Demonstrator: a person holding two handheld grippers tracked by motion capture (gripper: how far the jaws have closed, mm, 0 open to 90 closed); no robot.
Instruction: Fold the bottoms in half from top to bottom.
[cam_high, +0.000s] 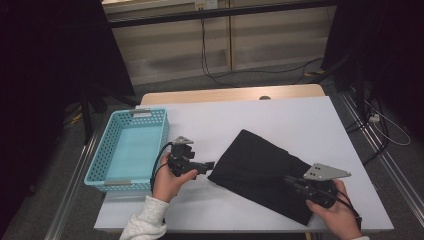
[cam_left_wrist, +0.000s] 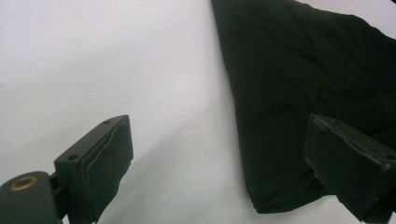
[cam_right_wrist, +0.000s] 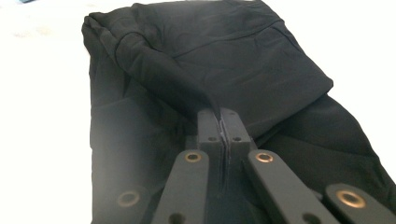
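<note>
Far left of bench (cam_high: 280, 112): one basket (cam_high: 98, 162), turquoise, perforated walls, hollow bare, a grey tab on the near rim and another on the far rim. No readable writing on either tab.

Just right of basket: left gripper (cam_high: 209, 165), held in left hand (cam_high: 169, 184), white sleeve at the wrist. Pointed toward the cloth's left corner. Jaws apart in the left gripper view (cam_left_wrist: 219, 158), nothing between the pads, bench surface below; cloth (cam_left_wrist: 308, 93) lying under the right-hand jaw, not touched as far as can be told. One grey three-cornered plate on top, one black cable looping back toward the hand.

Centre to right: one cloth (cam_high: 260, 167), black, folded, lying flat and slantwise on the bench, near corner close to the front edge. No label, brand or print to be read on it.

Right: right gripper (cam_high: 291, 181), held in right hand (cam_high: 337, 212), resting over the cloth's near right part. In the right gripper view (cam_right_wrist: 219, 122), jaws together, pinching a raised fold of cloth (cam_right_wrist: 210, 60) at the tips; ridge of fabric running away from the jaws toward the far left corner. One grey three-cornered plate on top.

Count: one basket, one cloth, two grippers, two hands. Bench top white, wooden strip along the far edge. No legible writing anywhere on the bench.
</note>
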